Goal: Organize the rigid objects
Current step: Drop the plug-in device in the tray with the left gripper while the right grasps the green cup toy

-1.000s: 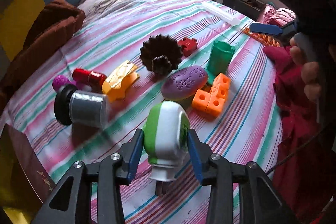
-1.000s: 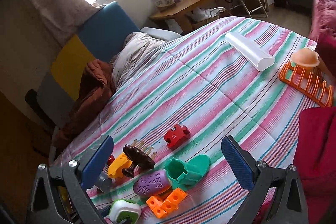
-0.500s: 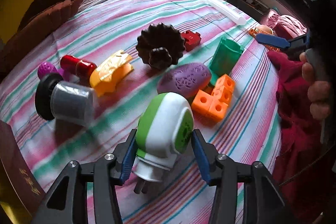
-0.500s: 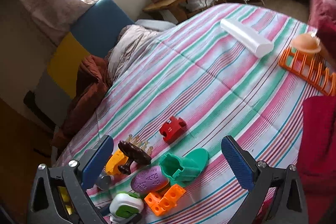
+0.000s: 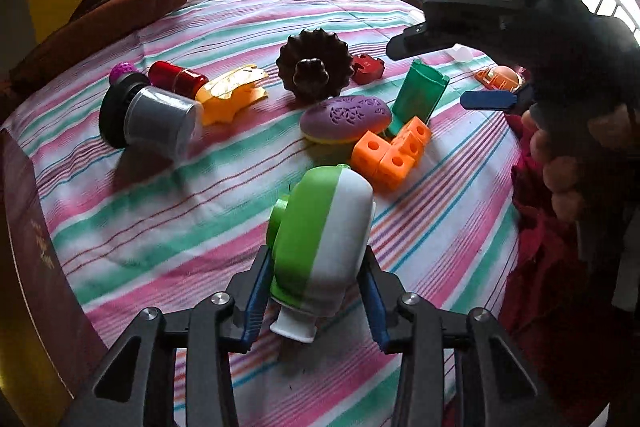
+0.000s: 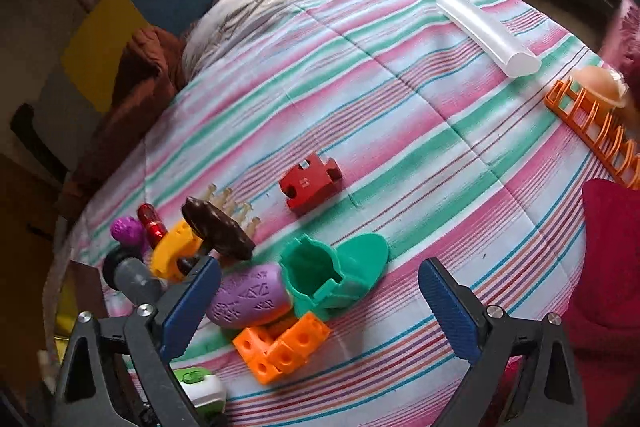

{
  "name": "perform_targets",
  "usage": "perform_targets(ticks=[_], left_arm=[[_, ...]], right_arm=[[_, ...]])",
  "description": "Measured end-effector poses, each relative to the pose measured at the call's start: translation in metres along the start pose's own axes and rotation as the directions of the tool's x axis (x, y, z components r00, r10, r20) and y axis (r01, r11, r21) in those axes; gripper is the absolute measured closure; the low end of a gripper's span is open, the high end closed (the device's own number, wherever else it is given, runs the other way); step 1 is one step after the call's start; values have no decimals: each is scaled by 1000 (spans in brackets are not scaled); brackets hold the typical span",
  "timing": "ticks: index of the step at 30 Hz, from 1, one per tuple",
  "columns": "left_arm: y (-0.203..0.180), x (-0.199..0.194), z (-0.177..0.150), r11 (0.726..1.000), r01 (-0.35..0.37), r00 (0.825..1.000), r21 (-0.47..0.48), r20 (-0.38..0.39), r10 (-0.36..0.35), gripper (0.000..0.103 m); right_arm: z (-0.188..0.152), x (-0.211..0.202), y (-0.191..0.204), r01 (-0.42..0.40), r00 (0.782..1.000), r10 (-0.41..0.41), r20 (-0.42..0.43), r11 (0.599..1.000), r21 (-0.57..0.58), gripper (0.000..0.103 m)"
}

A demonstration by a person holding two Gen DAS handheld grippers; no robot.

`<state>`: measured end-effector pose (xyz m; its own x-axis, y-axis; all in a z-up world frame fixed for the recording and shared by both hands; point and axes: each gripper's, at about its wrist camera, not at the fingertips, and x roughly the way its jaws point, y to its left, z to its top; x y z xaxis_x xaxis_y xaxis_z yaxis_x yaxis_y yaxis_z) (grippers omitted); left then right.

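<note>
My left gripper [image 5: 316, 291] is shut on a green and white plug-in device [image 5: 324, 235], held over the striped bedspread. Beyond it lie orange linked cubes [image 5: 394, 155], a purple oval piece [image 5: 346, 117], a green boot-shaped cup [image 5: 418, 95], a brown fluted mould [image 5: 314, 67], a red block [image 5: 368, 69], a yellow piece [image 5: 232, 93] and a grey cylinder with a black cap [image 5: 154, 121]. My right gripper [image 6: 320, 311] is open and empty above the green cup [image 6: 332, 277] and orange cubes [image 6: 282, 345]. The plug-in device [image 6: 200, 393] shows at the lower left.
An orange rack [image 6: 596, 131] and a clear tube [image 6: 486, 35] lie at the far right of the bed. A brown blanket [image 5: 108, 11] is heaped at the back left. A red cloth [image 6: 608, 267] lies on the right. A dark wooden edge [image 5: 36, 259] borders the left.
My left gripper has lifted and tilted the green and white device and moved forward. My right gripper has dropped lower toward the green cup and orange cubes.
</note>
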<state>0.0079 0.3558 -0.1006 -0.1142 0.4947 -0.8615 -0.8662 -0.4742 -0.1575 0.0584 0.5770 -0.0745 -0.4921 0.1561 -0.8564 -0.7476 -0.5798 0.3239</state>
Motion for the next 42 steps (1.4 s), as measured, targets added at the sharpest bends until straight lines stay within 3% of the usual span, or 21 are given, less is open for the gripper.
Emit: perform_targets(ticks=[1,2,3,5,14,20,24,29,32,34,36,38,42], left_arm=[[-2,0,-1,1000,-5,1000,-3,3,5,64],[-3,-1,-2,1000,-8,1000,-5,6,8,64],[-3,-2,-4,1000,-2,1000,-13,7,2,65],[-2,-4,-7,1000,6,1000,-23,11,-6,65],[0,-28,-15,997,52,997,-57,63,-48,65],[7,-66,-22,990,90,987,-109,142,-74,65],[30,-101,-29,979,87,978,-182,203,-49,65],[85,-140,-43,947,13,967,-322,244,70,65],[133,-152,-55,902,-83,956,-424,222,192,65],[172,-157,-64,852,-134,948,-506,186,259,65],[211,-157,-74,790,-213,929,-575,132,347,65],[250,-152,-83,729,-258,920,-635,70,386,65],[296,-141,-90,648,-336,895,-683,-18,445,65]], right_arm=[[-1,3,-1,15,1000,-15,-14,1000,-1,5],[0,5,-2,33,999,-33,-22,999,-9,30],[-1,8,0,64,997,-65,-29,998,-19,67],[-2,19,-3,118,990,-119,-76,993,-29,73],[-2,22,-2,137,987,-140,-73,990,-45,73],[-3,21,1,165,983,-170,-63,984,-74,74],[-2,20,2,182,980,-189,-57,978,-97,74],[0,22,8,201,977,-209,-44,970,-133,75],[0,26,14,208,976,-216,-41,966,-152,75],[2,27,13,210,975,-219,-39,965,-157,75],[0,27,14,215,974,-224,-37,963,-165,75],[-1,28,15,217,973,-226,-35,960,-176,75],[-1,28,18,217,973,-227,-33,958,-188,75]])
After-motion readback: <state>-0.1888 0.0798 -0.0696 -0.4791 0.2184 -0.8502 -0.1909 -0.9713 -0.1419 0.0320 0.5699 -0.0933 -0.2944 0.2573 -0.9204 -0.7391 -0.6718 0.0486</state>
